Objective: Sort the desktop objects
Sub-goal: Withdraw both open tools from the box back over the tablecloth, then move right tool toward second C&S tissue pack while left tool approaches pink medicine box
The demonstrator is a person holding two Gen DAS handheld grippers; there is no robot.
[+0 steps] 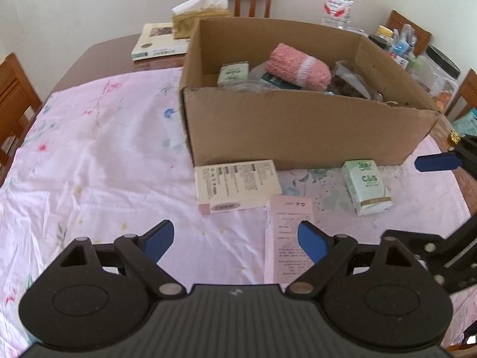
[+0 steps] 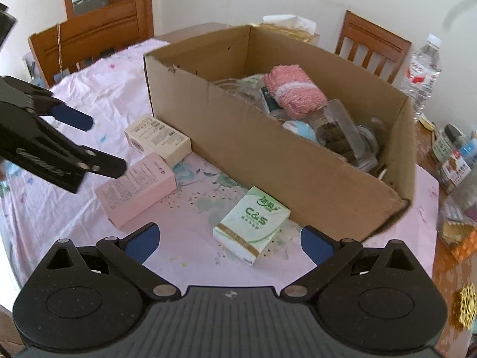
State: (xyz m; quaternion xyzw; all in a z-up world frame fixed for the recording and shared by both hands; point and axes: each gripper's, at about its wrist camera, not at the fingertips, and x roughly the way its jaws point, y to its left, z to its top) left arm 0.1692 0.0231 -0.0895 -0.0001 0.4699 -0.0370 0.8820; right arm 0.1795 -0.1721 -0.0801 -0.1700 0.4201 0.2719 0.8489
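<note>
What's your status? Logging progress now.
Both grippers, left and right, open, empty. Tissue pack, pink box, cream box outside cardboard box. Nothing blocking.

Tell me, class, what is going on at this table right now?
A person holds two open, empty grippers over a pink cloth. The cardboard box already holds a pink towel and jars. Three items lie outside it: a cream box, a pink box and a tissue pack. The right gripper faces the tissue pack; the left gripper hovers near the pink box.
</note>
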